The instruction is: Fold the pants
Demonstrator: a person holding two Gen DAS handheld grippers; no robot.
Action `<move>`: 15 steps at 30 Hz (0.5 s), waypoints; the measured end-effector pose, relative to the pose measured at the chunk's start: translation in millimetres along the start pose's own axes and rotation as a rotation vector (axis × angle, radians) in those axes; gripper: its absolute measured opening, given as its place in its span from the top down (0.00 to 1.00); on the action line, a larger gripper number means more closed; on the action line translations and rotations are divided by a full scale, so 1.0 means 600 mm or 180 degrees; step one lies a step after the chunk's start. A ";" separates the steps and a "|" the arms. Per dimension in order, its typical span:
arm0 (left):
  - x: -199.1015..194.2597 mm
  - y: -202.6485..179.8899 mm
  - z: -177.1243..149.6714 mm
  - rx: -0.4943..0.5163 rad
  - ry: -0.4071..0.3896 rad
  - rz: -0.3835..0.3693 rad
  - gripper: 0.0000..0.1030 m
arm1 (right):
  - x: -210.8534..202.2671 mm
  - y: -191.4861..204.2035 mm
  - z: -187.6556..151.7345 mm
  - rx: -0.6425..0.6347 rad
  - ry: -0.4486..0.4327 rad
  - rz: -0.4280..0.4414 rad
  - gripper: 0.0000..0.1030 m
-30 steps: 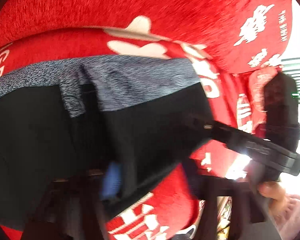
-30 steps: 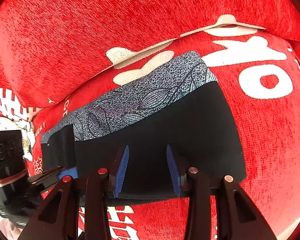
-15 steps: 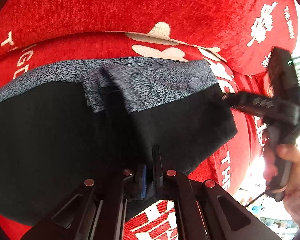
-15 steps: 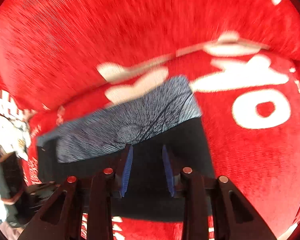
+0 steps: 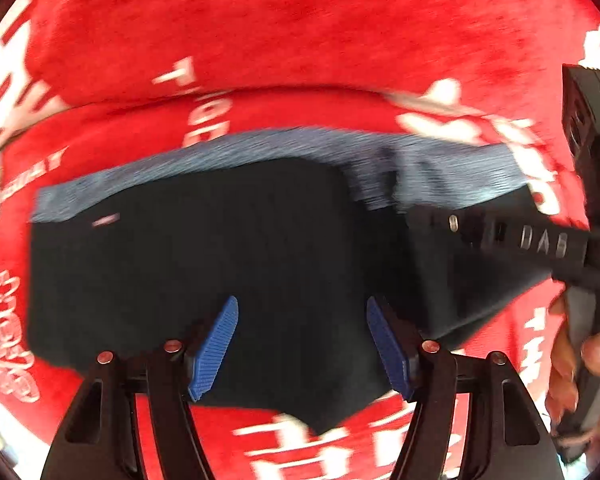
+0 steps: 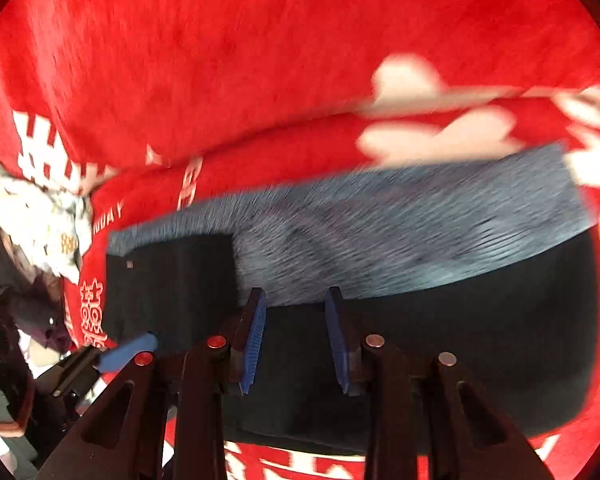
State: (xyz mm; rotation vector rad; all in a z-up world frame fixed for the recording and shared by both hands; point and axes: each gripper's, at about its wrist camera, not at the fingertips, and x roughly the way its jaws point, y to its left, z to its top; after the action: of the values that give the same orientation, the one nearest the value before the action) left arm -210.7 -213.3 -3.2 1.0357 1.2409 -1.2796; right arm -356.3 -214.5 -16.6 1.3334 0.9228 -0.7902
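— Surface? 
— Red printed cover. 
— Grippers? 
— My left gripper, clamped half a second ago, is now spread. My right gripper remains spread. Both hover over the folded pants.

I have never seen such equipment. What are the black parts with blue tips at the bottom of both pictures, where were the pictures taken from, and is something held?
No robot is here. A person holds a hand tool with two fingers in each hand, and a small wide-angle camera on each tool looks forward along its fingers. One picture comes from the left tool, one from the right.

The black arms with blue pads are those fingers. The left gripper is wide open and holds nothing. The right gripper is open too, with a narrower gap, and grips nothing.

Under them lie the pants, black with a grey patterned band, folded flat on a red cover with white lettering. In the left view, the right tool and the hand holding it appear at the edge. Both pictures are blurred.
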 end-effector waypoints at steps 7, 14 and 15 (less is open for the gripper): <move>0.007 0.070 -0.025 -0.0239 0.0110 0.0180 0.34 | 0.011 0.061 -0.059 -0.0317 0.0079 -0.0229 0.65; -0.006 0.115 -0.053 -0.0389 0.0147 0.0242 0.34 | -0.019 0.080 -0.087 -0.0338 0.0139 -0.0306 0.54; -0.007 0.121 -0.056 -0.0410 0.0152 0.0245 0.34 | -0.021 0.081 -0.092 -0.0343 0.0144 -0.0312 0.54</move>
State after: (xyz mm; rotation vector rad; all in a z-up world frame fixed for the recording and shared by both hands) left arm -140.7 -175.0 -10.2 1.0162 1.2899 -1.1074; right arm -323.6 -155.7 15.8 1.2238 1.0587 -0.7769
